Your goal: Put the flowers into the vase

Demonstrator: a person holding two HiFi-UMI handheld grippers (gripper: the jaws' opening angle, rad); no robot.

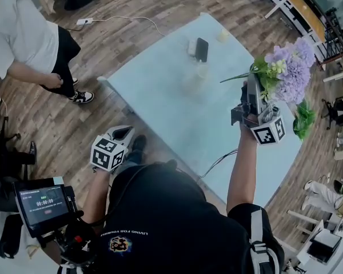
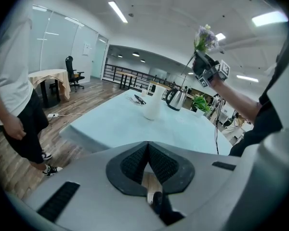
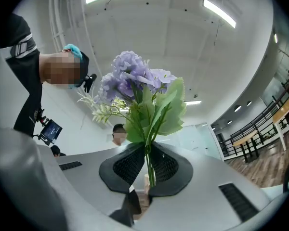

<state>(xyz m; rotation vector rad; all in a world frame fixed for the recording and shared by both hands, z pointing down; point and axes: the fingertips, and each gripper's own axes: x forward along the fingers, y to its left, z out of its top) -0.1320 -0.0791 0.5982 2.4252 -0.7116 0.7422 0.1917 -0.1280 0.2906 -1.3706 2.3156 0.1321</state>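
Note:
A bunch of purple flowers with green leaves is raised over the right side of the pale blue table. My right gripper is shut on its stems. In the right gripper view the green stem runs between the closed pads, and the blooms fill the view above. The white vase stands upright near the table's middle, well to the left of the flowers; it also shows in the left gripper view. My left gripper hangs off the table's near edge, shut with nothing in it.
A kettle stands just behind the vase. A green potted plant sits at the table's right edge. A person in a white shirt stands on the wooden floor to the left. A power strip and its cable lie beyond.

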